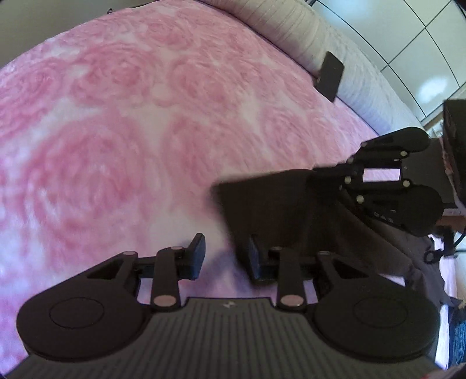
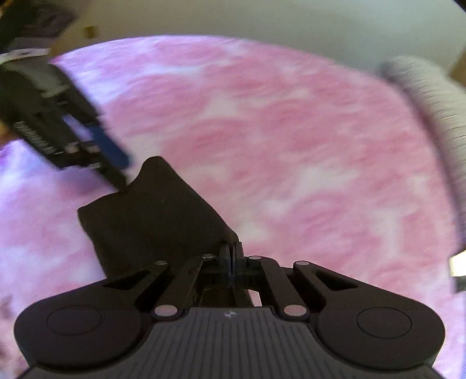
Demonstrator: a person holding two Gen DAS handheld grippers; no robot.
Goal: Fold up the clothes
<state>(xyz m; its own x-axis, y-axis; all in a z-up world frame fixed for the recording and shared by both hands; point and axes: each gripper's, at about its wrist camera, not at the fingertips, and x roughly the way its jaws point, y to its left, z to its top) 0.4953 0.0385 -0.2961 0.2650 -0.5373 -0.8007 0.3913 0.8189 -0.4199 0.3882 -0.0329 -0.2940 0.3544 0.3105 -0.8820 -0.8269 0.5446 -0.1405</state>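
The dark garment (image 2: 151,215) is pinched at its near corner by the right gripper (image 2: 231,262); its far corner lies just right of the left gripper (image 1: 224,256), whose jaws stand parted and empty.

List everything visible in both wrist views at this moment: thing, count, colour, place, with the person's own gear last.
dark garment: one, black-brown, lying on the blanket, near edge by both tools
blanket: one, pink rose pattern, covering the bed
pillow: one, pale grey ribbed, at the bed's far edge
dark flat object: one, black, leaning against the pillow; identity unclear
left hand-held gripper: one, black with blue pads, open at the garment's edge
right hand-held gripper: one, black, shut on the garment's corner
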